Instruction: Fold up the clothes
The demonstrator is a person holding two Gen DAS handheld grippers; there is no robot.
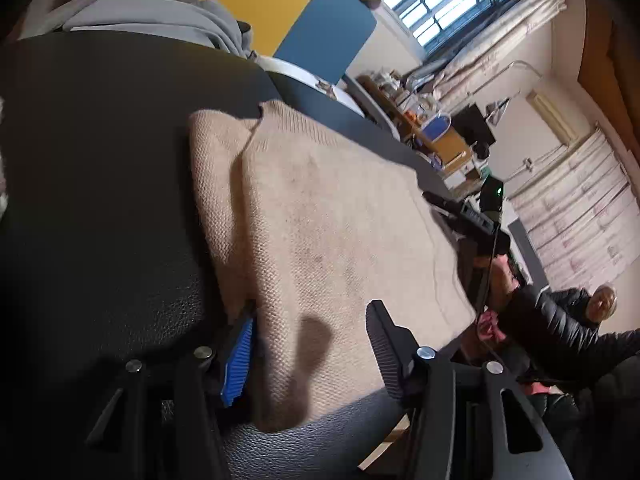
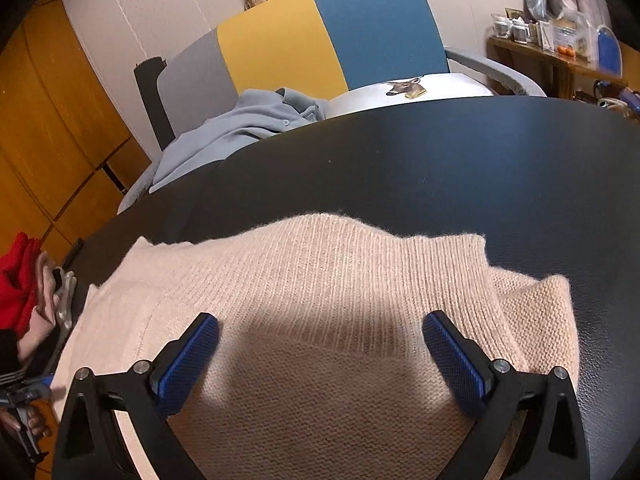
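Observation:
A beige knitted sweater (image 1: 328, 224) lies folded on a black leather-like table (image 1: 100, 160). My left gripper (image 1: 312, 320) is open, its fingers astride the sweater's near edge, the left blue pad (image 1: 240, 360) tucked beside a fold. In the right wrist view the same sweater (image 2: 320, 280) lies flat on the table (image 2: 440, 160). My right gripper (image 2: 320, 336) is open and empty, hovering just over the sweater's middle.
A grey-blue garment (image 2: 240, 128) and a white one with a deer print (image 2: 404, 88) lie on a yellow and blue chair (image 2: 332, 28) behind the table. Red clothes (image 2: 16, 284) lie at the left. A cluttered desk (image 1: 436, 132) and a seated person (image 1: 580, 320) are at the right.

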